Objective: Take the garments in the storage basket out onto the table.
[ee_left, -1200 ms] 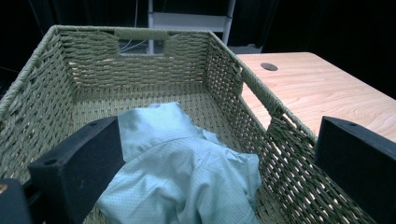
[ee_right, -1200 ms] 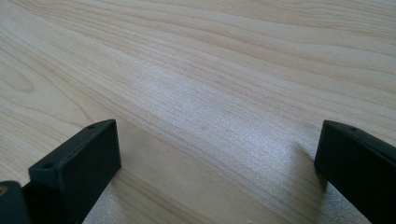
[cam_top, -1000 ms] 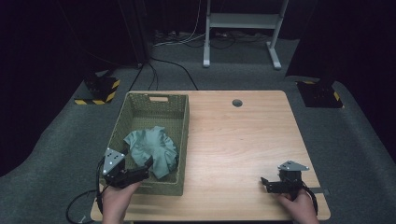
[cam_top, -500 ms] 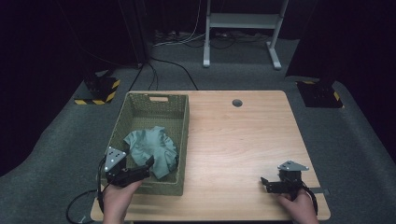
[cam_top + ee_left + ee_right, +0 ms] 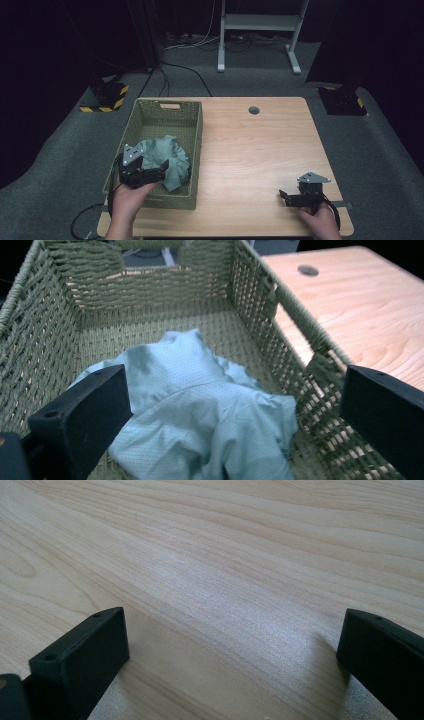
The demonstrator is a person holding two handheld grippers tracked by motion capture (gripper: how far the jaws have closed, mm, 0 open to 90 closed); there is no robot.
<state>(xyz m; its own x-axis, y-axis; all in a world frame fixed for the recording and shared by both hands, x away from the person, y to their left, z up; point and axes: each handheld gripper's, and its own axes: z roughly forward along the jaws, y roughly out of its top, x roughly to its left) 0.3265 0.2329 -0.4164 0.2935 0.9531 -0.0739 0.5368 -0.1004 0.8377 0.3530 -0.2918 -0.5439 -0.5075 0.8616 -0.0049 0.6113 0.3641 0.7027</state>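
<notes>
High view: the left gripper hangs over the near end of the green woven basket, which stands on the left part of the wooden table. A crumpled pale green cloth lies in the basket's near half, touching the right wall. The right gripper rests low at the table's near right corner, well apart from the basket. Left gripper view: the jaws stand wide apart, one over the cloth's left edge, the other outside the basket's right wall; nothing is between them in contact. Right gripper view: the jaws are spread wide over bare table, holding nothing. Judged step: approach to the cloth, ahead of any grasp. The next move calls for shifting the left gripper inward so both jaws clear the wall, lowering onto a raised fold near the cloth's middle, then closing. Comparison with the earlier high-view pictures: the left gripper has edged slightly forward and inward over the basket; cloth, basket and right gripper show no change in position.
</notes>
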